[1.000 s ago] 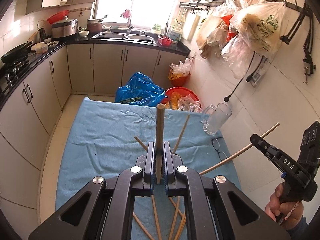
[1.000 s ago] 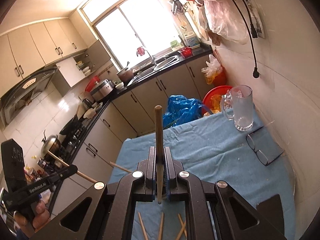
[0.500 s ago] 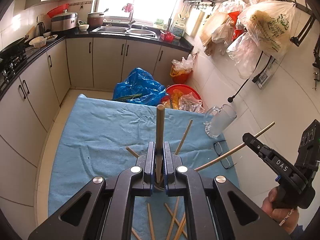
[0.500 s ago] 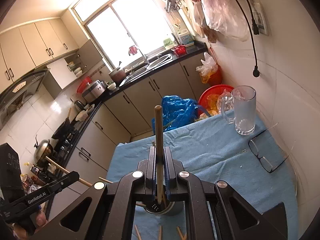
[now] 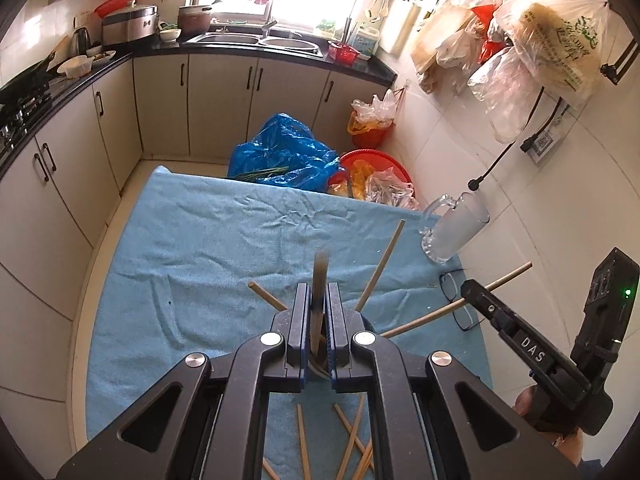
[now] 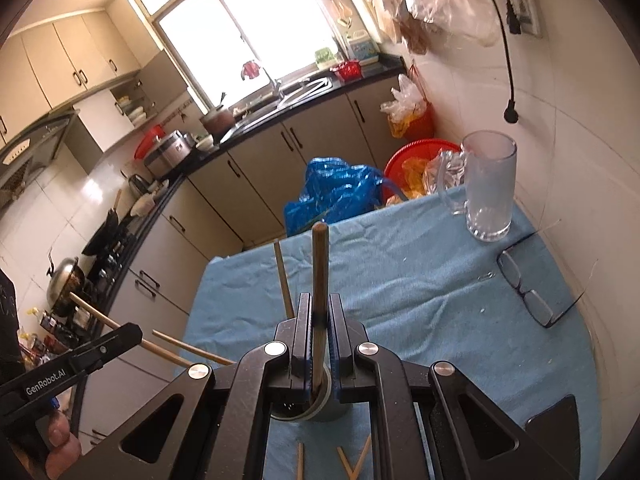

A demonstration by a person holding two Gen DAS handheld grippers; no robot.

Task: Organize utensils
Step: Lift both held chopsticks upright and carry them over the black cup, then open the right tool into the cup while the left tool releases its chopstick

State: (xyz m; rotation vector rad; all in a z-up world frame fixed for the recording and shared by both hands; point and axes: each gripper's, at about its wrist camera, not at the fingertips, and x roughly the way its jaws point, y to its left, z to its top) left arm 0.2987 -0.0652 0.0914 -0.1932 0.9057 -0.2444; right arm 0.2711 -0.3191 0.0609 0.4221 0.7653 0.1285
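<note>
My left gripper (image 5: 319, 292) is shut on a wooden chopstick (image 5: 320, 276) that stands upright and blurred between its jaws. Its lower end is over the rim of a metal cup (image 5: 320, 370). Two more chopsticks (image 5: 380, 264) lean out of that cup. My right gripper (image 6: 319, 300) is shut on another chopstick (image 6: 320, 264), whose lower end reaches into the cup (image 6: 316, 406). Each gripper shows in the other's view, the right gripper (image 5: 470, 290) and the left gripper (image 6: 132, 332), both with their sticks tilted. Loose chopsticks (image 5: 348, 440) lie on the blue cloth (image 5: 200, 280).
A glass mug (image 6: 488, 188) stands at the table's far right near the tiled wall, with eyeglasses (image 6: 524, 288) just in front of it. Beyond the far edge are a blue bag (image 5: 280, 152) and a red basin (image 5: 376, 160). Kitchen cabinets line the left.
Both grippers have sunk toward the table with their chopsticks still held. The metal cup has come into view under the jaws, and the right stick's end now reaches into it.
</note>
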